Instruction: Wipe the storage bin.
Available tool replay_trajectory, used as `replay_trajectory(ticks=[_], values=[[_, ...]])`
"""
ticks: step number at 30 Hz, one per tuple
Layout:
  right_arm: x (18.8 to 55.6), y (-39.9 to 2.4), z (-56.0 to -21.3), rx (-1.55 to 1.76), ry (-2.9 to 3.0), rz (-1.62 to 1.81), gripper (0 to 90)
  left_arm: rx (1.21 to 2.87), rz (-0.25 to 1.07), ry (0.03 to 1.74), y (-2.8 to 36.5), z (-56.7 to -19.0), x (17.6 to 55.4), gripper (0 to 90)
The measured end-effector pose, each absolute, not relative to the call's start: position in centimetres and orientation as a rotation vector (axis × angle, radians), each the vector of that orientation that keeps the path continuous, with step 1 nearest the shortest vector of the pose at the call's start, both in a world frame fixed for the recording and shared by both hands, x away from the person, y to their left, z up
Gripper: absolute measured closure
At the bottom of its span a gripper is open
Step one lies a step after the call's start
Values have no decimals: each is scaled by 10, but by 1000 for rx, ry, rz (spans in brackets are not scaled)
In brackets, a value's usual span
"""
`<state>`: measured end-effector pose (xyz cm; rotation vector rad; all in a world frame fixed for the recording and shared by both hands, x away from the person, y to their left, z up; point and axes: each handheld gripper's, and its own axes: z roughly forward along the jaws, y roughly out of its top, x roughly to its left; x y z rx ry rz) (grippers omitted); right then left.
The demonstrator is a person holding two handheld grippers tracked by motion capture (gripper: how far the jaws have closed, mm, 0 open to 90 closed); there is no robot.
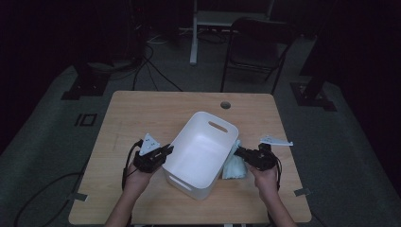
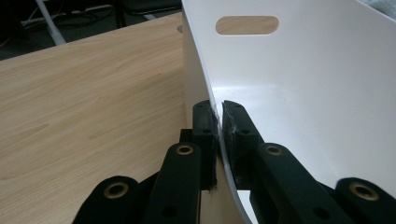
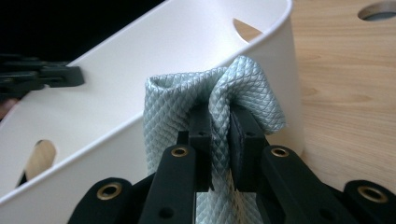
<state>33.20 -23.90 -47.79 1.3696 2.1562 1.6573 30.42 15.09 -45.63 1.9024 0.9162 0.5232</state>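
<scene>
Honestly, the step in hand looks like getting the pale blue cloth (image 1: 234, 166) into the white bin (image 1: 204, 124), so here's how I'd play it.

High view: the bin sits mid-tabletop (image 1: 142, 109), turned at an angle. The left gripper (image 1: 166, 151) is at the bin's left wall, the right gripper (image 1: 238, 151) just off the bin's right wall, with the cloth bunched between that wall and the right hand. The cloth is outside the bin and hangs down beside its right wall.

Left gripper view: the jaws are clenched on the bin's wall (image 2: 219, 140), one jaw outside it and one inside. Good anchor. I'd keep that pinch steady so the bin doesn't slide or tip when the cloth comes over.

Right gripper view: the jaws are clamped on a fold of the quilted cloth (image 3: 219, 112), which humps up above them right against the bin's outer wall (image 3: 275, 56). Most of the fabric hangs below the grip, so I reckon it needs lifting well above the rim before moving across, or the tail will snag on the edge.
</scene>
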Motion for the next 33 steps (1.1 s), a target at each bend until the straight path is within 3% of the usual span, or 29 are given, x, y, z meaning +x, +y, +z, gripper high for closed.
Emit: replay_trajectory(ticks=[33], values=[[363, -239, -541, 1588, 2250, 1382, 813, 1892, 537, 924, 145, -458, 301, 835]])
